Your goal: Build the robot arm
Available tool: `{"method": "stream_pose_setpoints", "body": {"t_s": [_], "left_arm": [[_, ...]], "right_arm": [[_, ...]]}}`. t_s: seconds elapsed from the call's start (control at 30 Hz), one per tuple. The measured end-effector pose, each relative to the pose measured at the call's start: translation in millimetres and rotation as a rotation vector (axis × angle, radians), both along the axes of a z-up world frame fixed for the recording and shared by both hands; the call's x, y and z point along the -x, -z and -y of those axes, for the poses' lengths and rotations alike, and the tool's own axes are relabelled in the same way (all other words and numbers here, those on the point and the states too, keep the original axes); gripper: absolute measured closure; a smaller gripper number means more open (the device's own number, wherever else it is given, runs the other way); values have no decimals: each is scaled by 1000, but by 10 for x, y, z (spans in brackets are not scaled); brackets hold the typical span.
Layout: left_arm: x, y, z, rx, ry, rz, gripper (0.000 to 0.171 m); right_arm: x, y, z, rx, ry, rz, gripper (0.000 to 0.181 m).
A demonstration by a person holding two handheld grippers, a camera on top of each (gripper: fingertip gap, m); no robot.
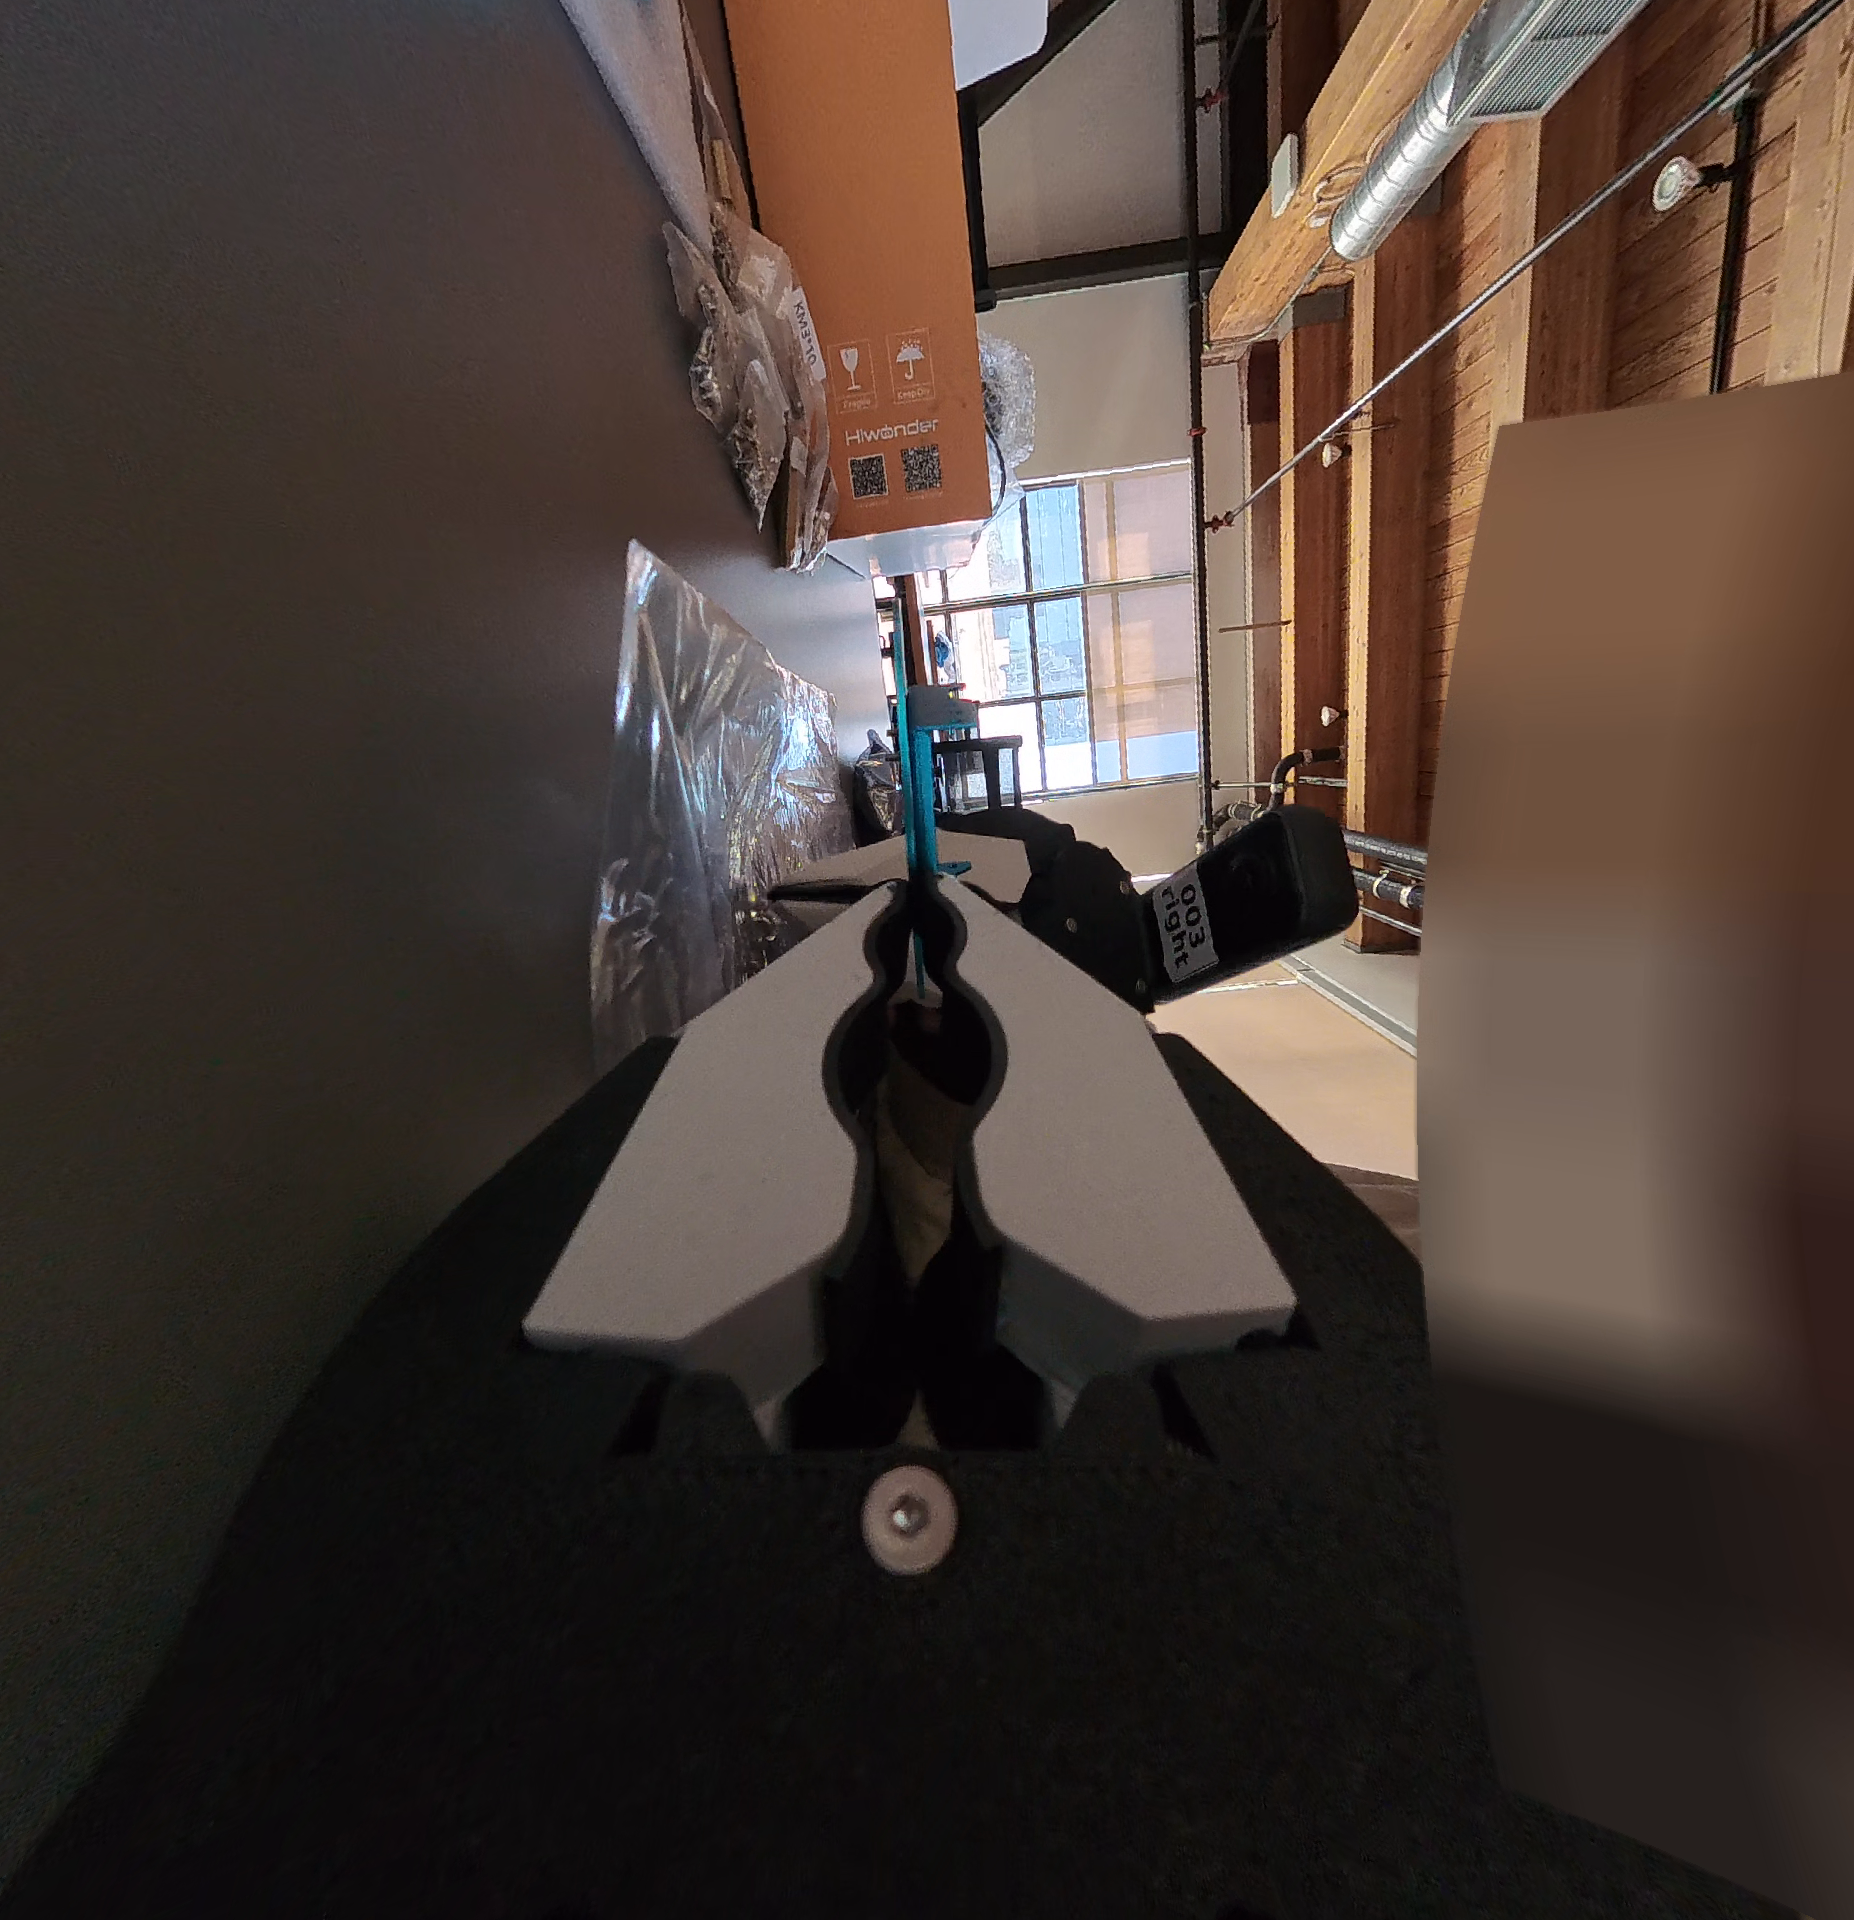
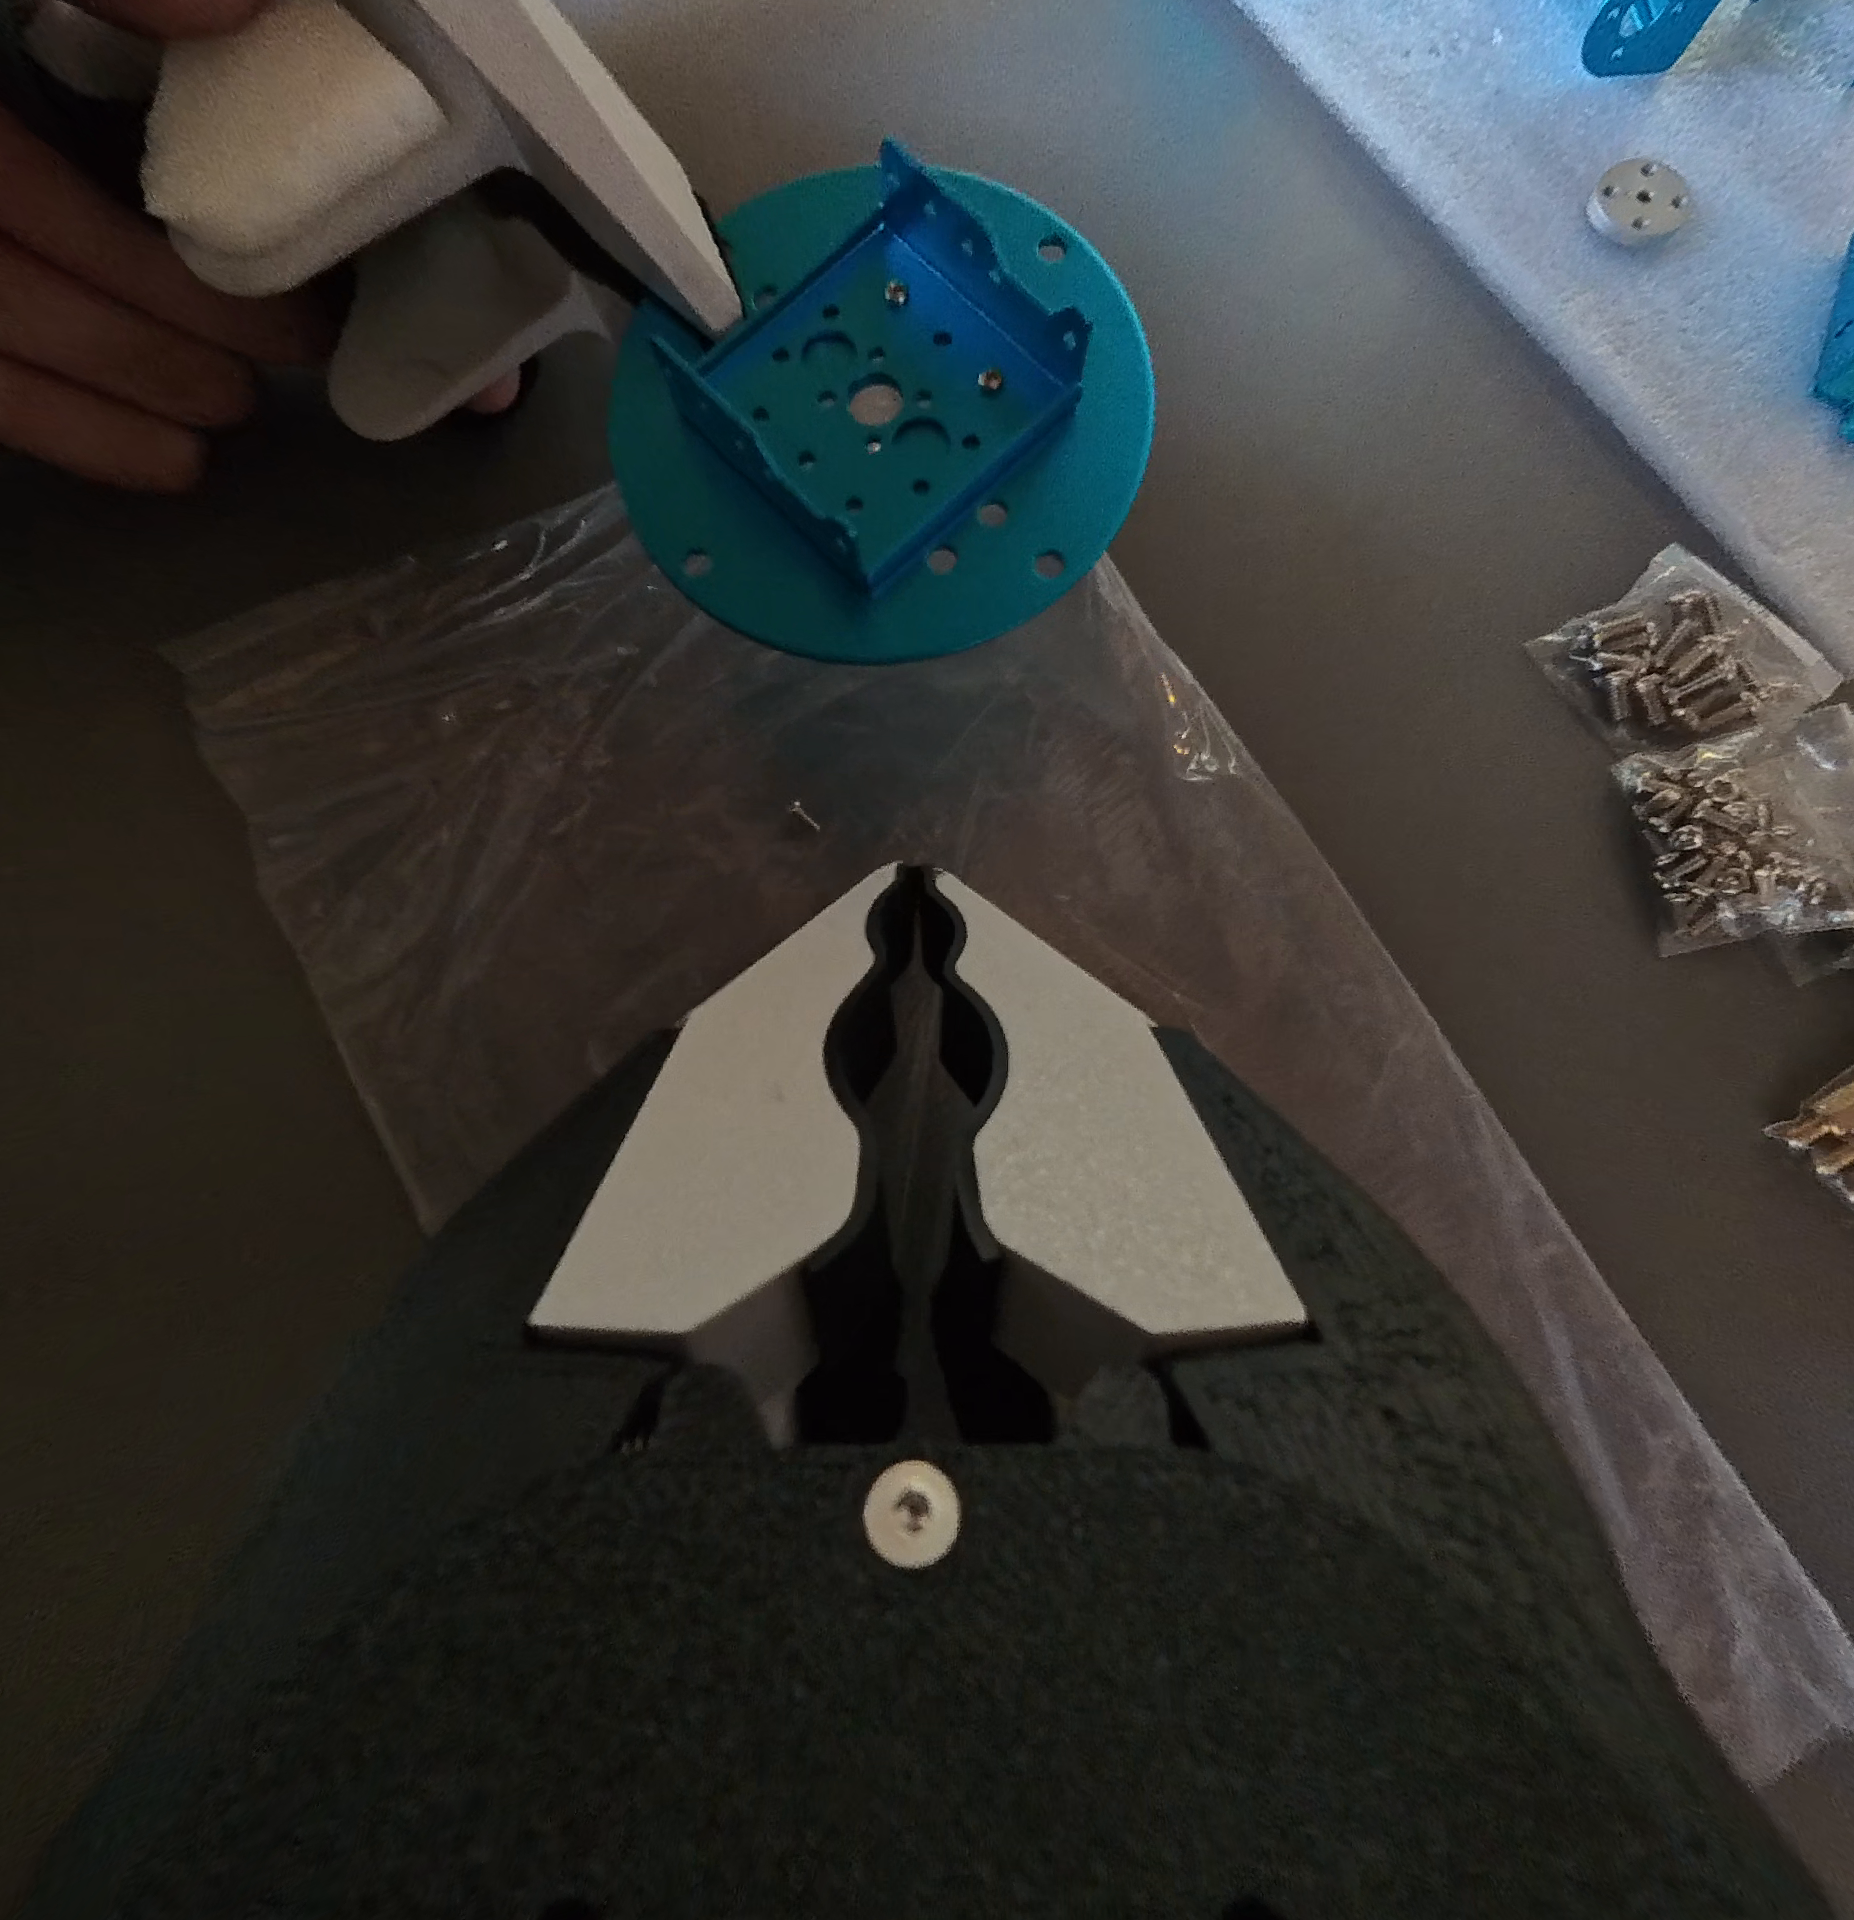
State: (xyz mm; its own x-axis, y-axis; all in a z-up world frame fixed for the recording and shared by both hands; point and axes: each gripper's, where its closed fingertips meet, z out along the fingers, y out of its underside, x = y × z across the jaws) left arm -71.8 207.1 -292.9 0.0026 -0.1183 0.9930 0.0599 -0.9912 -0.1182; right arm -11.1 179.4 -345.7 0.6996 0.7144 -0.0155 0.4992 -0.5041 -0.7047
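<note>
With my left gripper (image 1: 918, 914) turned sideways, its fingers clench the thin edge of the teal disc (image 1: 915, 790), bracket (image 1: 949, 712) off its far face. Right view: my right gripper (image 2: 920, 873) is closed on nothing I can see, hovering over a plastic bag (image 2: 549, 769) mid-table (image 2: 92, 935); disc (image 2: 881, 603) held beyond. Likely stiff, light metal; grip the rim.

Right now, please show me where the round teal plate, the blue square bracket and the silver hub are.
round teal plate (image 2: 1068, 499): right wrist view, bare right rim.
blue square bracket (image 2: 850, 364): right wrist view, perforated floor.
silver hub (image 2: 1638, 200): right wrist view, top face.
</note>
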Motion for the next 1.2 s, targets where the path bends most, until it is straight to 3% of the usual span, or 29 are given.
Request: {"method": "stream_pose_setpoints", "body": {"t_s": [0.2, 0.5, 0.77, 1.03, 1.2], "left_arm": [[1, -1, -3, 0, -1, 0, 171], [-2, -2, 3, 1, 2, 1, 171], [-6, 0, 6, -1, 3, 0, 171], [-4, 3, 3, -2, 1, -3, 171], [5, 11, -5, -3, -4, -9, 171]], "right_arm": [[-43, -36, -4, 4, 8, -24, 181], [15, -3, -3, -66, -41, 96, 179], [19, 20, 22, 10, -28, 7, 176], [-4, 15, -14, -19, -13, 36, 181], [5, -213, -67, -37, 23, -155, 181]]}}
